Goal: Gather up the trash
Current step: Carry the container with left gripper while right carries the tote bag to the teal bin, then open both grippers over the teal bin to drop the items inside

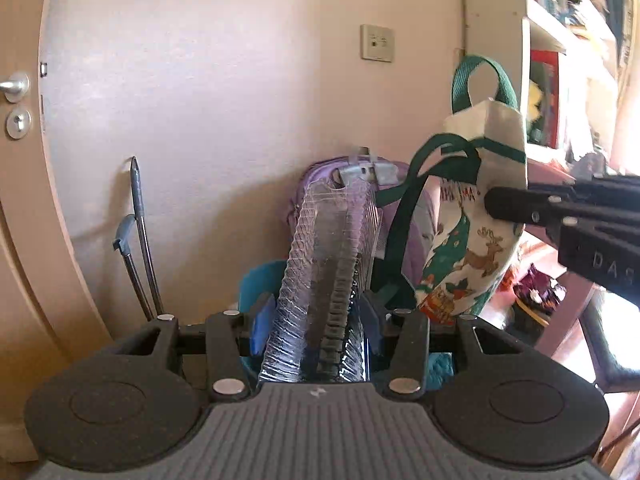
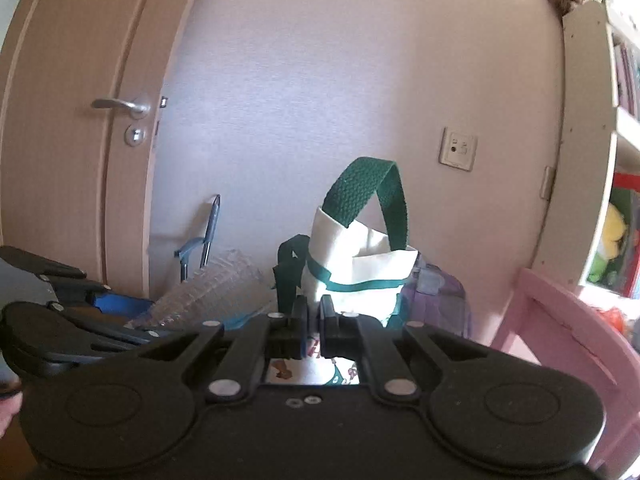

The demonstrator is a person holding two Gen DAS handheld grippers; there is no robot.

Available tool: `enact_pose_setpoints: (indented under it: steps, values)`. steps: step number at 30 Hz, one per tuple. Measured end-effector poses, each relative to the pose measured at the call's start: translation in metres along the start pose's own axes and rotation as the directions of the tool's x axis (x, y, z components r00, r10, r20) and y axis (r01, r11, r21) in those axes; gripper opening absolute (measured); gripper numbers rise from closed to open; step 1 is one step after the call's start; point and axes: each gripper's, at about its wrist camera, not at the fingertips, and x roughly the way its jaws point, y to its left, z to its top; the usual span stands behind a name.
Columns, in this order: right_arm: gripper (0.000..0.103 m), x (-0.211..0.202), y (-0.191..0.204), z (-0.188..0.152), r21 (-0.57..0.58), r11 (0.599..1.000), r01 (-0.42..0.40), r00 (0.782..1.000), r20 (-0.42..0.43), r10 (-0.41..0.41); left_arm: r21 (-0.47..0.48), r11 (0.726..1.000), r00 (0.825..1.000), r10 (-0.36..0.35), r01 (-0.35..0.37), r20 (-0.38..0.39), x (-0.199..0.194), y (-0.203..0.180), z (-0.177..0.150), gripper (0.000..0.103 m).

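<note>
My left gripper (image 1: 316,320) is shut on a crushed clear plastic container (image 1: 328,264), held upright in the air between its blue pads. It also shows in the right wrist view (image 2: 208,292). My right gripper (image 2: 314,312) is shut on the side of a white Christmas tote bag (image 2: 360,276) with green straps and holds it up. In the left wrist view the bag (image 1: 472,240) hangs to the right of the container, with the right gripper (image 1: 492,202) pinching its wall.
A purple backpack (image 1: 316,176) and a teal bin (image 1: 260,276) stand behind against the wall. A wooden door (image 2: 72,120) is on the left, a crutch (image 1: 140,232) leans on the wall. A pink chair (image 2: 568,320) and white shelves (image 2: 600,160) are on the right.
</note>
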Motion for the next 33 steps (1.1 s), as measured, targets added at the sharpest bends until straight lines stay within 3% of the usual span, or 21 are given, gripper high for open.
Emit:
enact_pose_setpoints:
  steps: [7,14,26,33]
  values:
    - [0.005,0.059,-0.006,-0.011,0.043,0.999,-0.016,0.998,-0.053,0.019,-0.028,1.0,0.999,0.012,-0.013,-0.05,0.059,0.013,0.012,0.046]
    - [0.005,0.104,-0.002,-0.035,0.084,0.996,-0.041,0.985,-0.164,0.054,-0.014,0.999,0.99,0.026,-0.028,-0.139,0.107,0.014,0.0,0.046]
    - [0.006,0.139,0.015,-0.07,0.111,0.989,-0.094,0.935,-0.332,0.126,-0.012,0.999,0.956,0.028,-0.033,-0.29,0.162,0.013,-0.023,0.047]
    - [0.02,0.144,0.012,-0.078,0.127,0.99,-0.067,0.909,-0.401,0.113,0.013,0.999,0.936,0.051,-0.049,-0.349,0.173,0.01,-0.034,0.05]
